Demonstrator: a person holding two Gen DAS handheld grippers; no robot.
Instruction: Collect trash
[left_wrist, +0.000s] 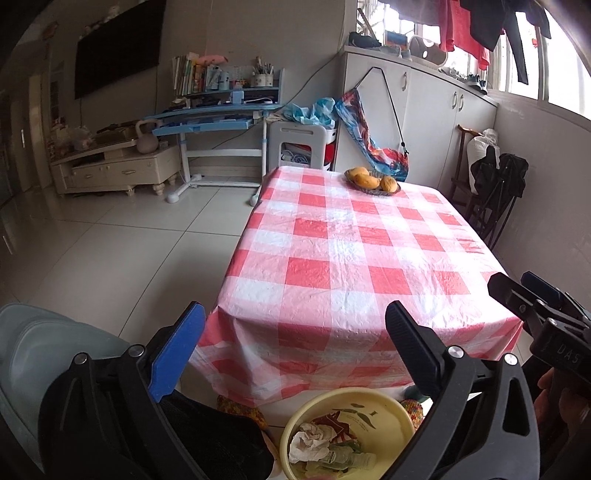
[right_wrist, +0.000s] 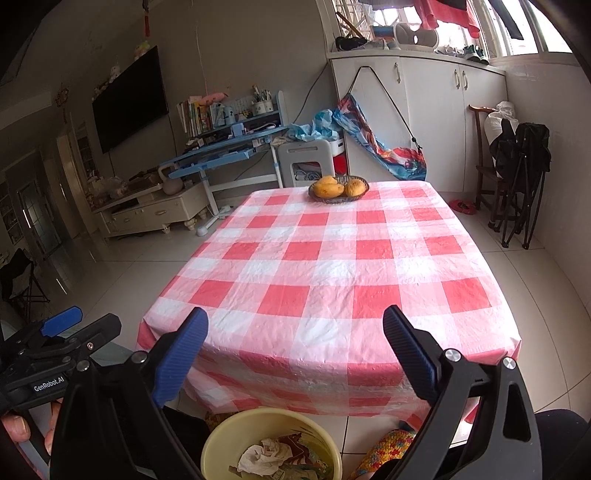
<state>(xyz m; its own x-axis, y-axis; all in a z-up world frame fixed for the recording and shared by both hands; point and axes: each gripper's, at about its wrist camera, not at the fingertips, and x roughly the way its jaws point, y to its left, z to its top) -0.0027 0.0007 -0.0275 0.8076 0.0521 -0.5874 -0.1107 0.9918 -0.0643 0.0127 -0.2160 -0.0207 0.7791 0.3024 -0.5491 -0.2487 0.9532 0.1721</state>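
Jaws: left gripper (left_wrist: 295, 325) and right gripper (right_wrist: 295, 328) both released, nothing between.
Basin (left_wrist: 295, 417): at 6 o'clock, holding crumpled tissue (left_wrist: 308, 441).
Worktop (right_wrist: 332, 266): seemingly free of trash; sweep it once before finishing.

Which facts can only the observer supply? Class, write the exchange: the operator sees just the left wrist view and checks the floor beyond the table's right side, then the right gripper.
Operator: Anything on the floor past the table's right side?
Observer: Yes, something red, slippers by the look, lies on the tiles near the folded black chair.
Operator: I see only the edge of the right gripper. Is it carrying anything?
Observer: No. The right gripper is wide open, with nothing between its fingers.
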